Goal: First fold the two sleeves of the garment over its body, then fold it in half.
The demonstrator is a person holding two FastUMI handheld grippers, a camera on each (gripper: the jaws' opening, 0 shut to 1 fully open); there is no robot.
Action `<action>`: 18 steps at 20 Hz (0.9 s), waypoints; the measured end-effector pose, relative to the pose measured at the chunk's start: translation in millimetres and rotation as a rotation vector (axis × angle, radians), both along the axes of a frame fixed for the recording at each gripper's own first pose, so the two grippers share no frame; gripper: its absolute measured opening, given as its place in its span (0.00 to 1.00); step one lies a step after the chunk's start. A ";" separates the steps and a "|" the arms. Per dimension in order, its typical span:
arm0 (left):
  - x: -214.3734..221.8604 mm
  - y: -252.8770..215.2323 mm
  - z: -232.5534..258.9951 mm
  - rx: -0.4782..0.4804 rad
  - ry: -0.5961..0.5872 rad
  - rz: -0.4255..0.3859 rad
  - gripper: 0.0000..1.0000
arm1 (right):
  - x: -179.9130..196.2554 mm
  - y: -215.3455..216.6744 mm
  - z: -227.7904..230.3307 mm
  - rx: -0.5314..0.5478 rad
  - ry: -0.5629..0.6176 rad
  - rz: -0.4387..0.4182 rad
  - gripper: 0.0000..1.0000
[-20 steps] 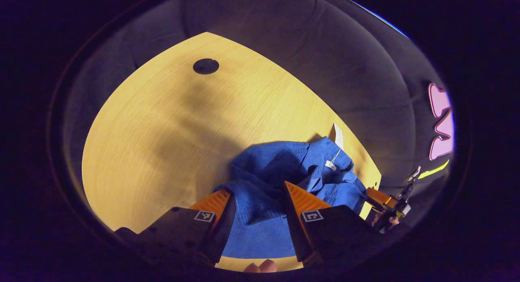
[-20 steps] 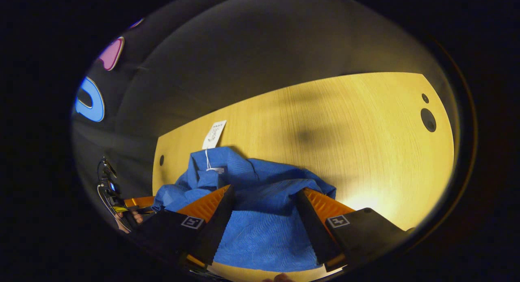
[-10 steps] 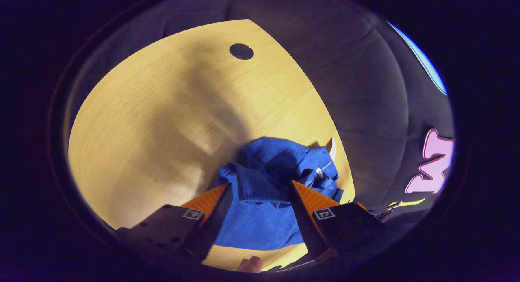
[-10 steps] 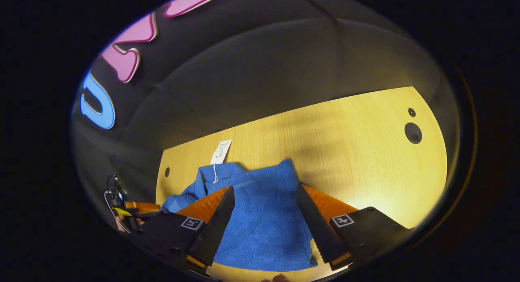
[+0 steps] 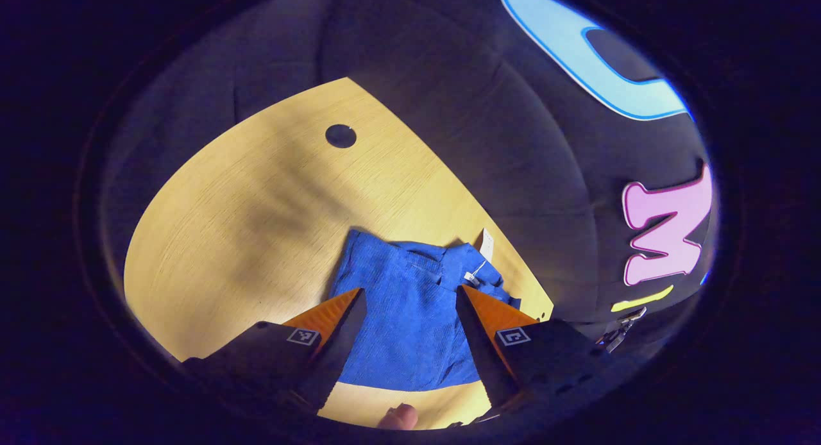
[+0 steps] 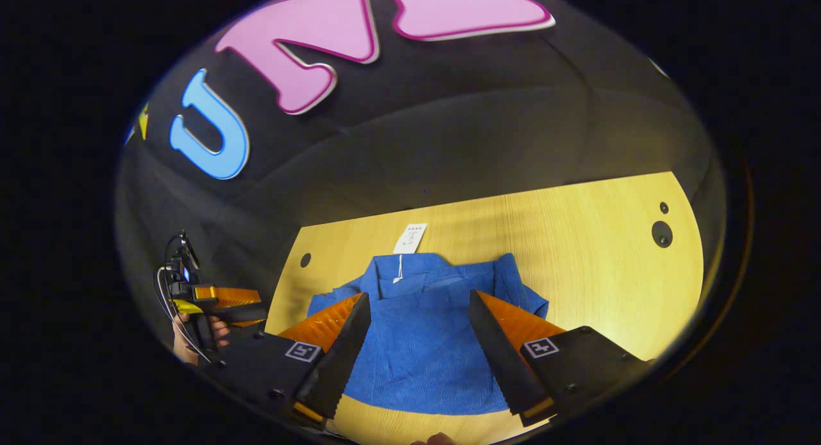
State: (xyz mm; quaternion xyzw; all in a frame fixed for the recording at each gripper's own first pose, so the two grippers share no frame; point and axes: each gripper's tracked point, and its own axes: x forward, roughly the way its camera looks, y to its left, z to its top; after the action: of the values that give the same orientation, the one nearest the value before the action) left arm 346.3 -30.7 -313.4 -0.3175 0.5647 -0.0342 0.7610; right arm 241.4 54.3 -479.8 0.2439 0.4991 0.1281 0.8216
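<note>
Blue knit, folded to a compact block, lies flat on the table (image 5: 211,240): that is the garment (image 5: 410,317), near the table's far edge and toward the booth wall. Starting on my left, the left gripper (image 5: 410,304) hangs above it with its fingers spread wide and nothing between them but cloth far below; I judge it clear of the fabric. The right gripper (image 6: 417,307) is likewise wide apart and holds nothing, hovering over the garment (image 6: 423,342).

To my eye the sleeves are tucked in and the half fold looks done, so this is the release. Next I would only lift away, or pinch a stray edge at the left side flat.

My left gripper view gives me the table's round hole (image 5: 340,136). My right gripper view adds the tag (image 6: 410,238) lying beyond the collar, a loose blue flap at the left, and the other gripper held in a hand (image 6: 192,339).
</note>
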 end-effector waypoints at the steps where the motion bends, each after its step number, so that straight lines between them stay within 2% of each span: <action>1: -3.3 -3.8 16.2 0.009 -0.047 -0.008 0.83 | -6.6 -0.1 14.3 -0.007 -0.034 -0.002 0.98; 5: -24.9 -19.5 79.3 0.152 -0.297 -0.090 0.83 | -38.7 -6.0 75.9 -0.051 -0.171 -0.041 0.98; 12: -109.5 -80.1 142.9 0.231 -0.537 -0.246 0.83 | -124.4 -12.7 184.9 -0.162 -0.368 -0.112 0.98; 18: -175.3 -87.0 170.5 0.335 -0.700 -0.325 0.83 | -208.8 -15.9 253.1 -0.281 -0.481 -0.143 0.97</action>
State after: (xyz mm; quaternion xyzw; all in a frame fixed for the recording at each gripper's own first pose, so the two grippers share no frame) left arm 171.0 -117.7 -142.9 -0.0655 0.3127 -0.1675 0.9327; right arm 32.6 38.4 -226.7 0.1247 0.2841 0.0536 0.9492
